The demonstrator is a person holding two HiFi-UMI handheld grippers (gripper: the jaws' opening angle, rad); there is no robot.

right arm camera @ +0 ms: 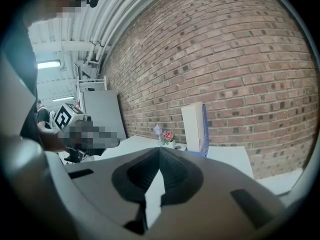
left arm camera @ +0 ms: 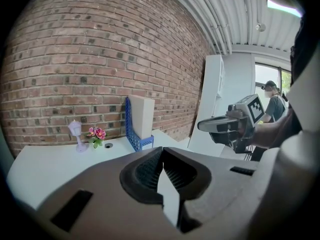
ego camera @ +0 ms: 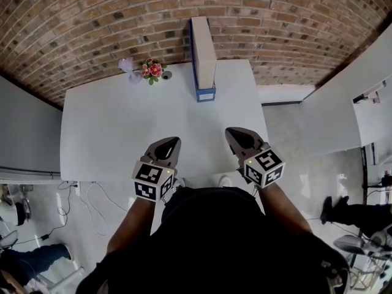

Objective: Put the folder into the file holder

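At the far edge of the table (ego camera: 110, 127): the folder (ego camera: 203, 45) stands upright inside the blue file holder (ego camera: 206, 95), by the brick wall (ego camera: 92, 23).
Left gripper (ego camera: 175, 140): jaws together, nothing between them, over the table's near edge.
Right gripper (ego camera: 231, 131): jaws together, likewise empty, well apart from the holder.
Progress: we judge the placing done; we find nothing left to put away.

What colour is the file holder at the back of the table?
The file holder is blue; the left gripper view shows it best.
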